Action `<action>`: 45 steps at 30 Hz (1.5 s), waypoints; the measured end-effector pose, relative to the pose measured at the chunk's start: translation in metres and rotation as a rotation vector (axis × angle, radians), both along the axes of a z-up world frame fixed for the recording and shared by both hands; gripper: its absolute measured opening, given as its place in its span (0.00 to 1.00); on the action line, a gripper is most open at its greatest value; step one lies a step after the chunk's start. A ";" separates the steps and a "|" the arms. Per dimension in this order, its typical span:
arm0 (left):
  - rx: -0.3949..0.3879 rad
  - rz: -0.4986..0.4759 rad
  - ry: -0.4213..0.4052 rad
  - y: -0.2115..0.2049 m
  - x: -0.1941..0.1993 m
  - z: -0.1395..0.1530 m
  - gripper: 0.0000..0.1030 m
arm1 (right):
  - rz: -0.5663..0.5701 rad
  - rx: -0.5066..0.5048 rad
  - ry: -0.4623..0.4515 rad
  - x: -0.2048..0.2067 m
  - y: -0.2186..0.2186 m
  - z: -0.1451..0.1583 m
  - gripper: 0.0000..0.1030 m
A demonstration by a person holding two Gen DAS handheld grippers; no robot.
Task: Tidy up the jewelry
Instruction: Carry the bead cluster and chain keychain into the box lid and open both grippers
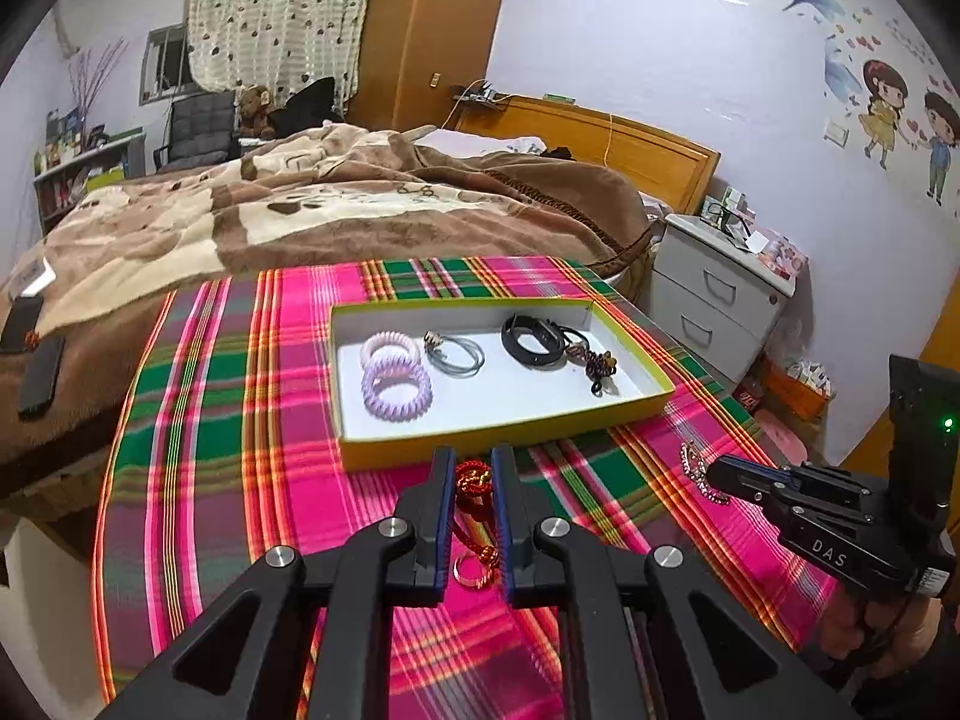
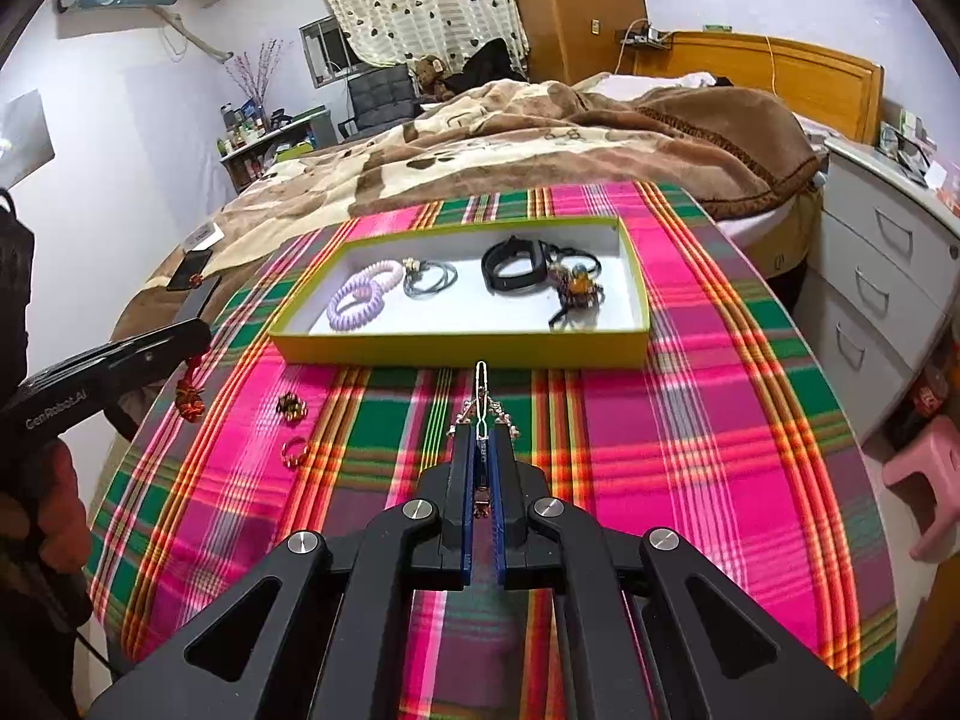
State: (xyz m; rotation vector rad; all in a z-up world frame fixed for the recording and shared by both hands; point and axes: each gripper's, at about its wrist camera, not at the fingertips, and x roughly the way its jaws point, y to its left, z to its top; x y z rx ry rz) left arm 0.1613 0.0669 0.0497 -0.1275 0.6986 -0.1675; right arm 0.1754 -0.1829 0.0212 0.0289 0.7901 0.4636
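Note:
A yellow-rimmed white tray [image 1: 657, 387] [image 2: 637, 300] sits on the plaid cloth and holds purple coil hair ties [image 1: 396, 381], a grey hair tie [image 1: 456, 353], a black band [image 1: 533, 339] and a dark beaded piece [image 1: 600, 366]. My left gripper [image 1: 473, 468] is shut on a red knotted cord charm [image 1: 474, 480], which hangs from it in the right wrist view [image 2: 191, 399]. My right gripper [image 2: 483, 441] is shut on a silver rhinestone hair clip [image 2: 482, 402], also seen in the left wrist view [image 1: 699, 471], just in front of the tray.
A gold ring [image 2: 295, 453] and a small dark ornament [image 2: 291, 405] lie on the cloth [image 2: 690, 420] at the left. The bed with a brown blanket [image 1: 330, 204] lies behind, white drawers [image 2: 882, 276] and a pink stool [image 2: 927, 486] stand to the right.

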 end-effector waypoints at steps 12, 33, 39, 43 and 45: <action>0.042 -0.022 -0.038 -0.008 0.055 0.011 0.11 | 0.002 -0.021 -0.037 0.050 0.012 0.012 0.04; 0.074 -0.037 0.105 -0.010 0.141 -0.054 0.11 | 0.005 -0.095 0.058 0.132 0.029 -0.031 0.04; 0.092 -0.042 0.127 -0.014 0.149 -0.063 0.12 | 0.003 -0.109 0.085 0.142 0.032 -0.044 0.04; 0.097 -0.036 0.150 -0.014 0.154 -0.069 0.12 | 0.004 -0.109 0.082 0.144 0.032 -0.044 0.04; 0.098 -0.039 0.157 -0.015 0.155 -0.071 0.12 | 0.005 -0.109 0.082 0.144 0.032 -0.044 0.04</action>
